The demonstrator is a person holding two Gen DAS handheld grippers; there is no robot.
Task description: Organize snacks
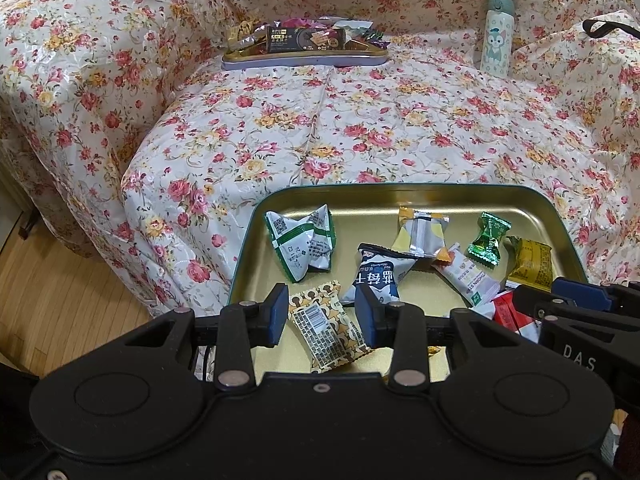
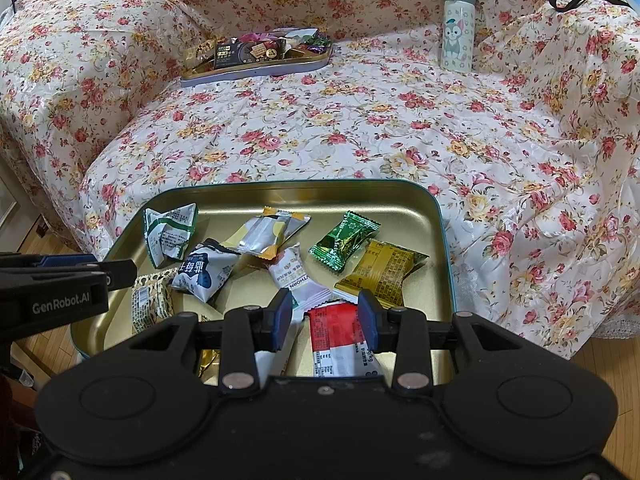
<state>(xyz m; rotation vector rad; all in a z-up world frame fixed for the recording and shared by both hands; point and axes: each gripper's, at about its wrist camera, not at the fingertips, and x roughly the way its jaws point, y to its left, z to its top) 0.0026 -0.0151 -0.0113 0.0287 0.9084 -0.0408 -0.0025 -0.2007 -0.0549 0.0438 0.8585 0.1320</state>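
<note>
Wide sofa [image 1: 360, 128] draped all over in a glossy cream cover [image 2: 460, 136] printed with red and yellow roses, creased and puckered along the seat, catching soft, even light from above. Cushioned armrest [image 1: 60, 60] at the left under the same cloth, a second one [image 2: 592, 40] at the right. Light wooden plank floor [image 1: 72, 308] below the front edge at left, seen again at the lower right [image 2: 608, 364]. Possibly a radiator in the dim far-left margin, too dark to tell.
</note>
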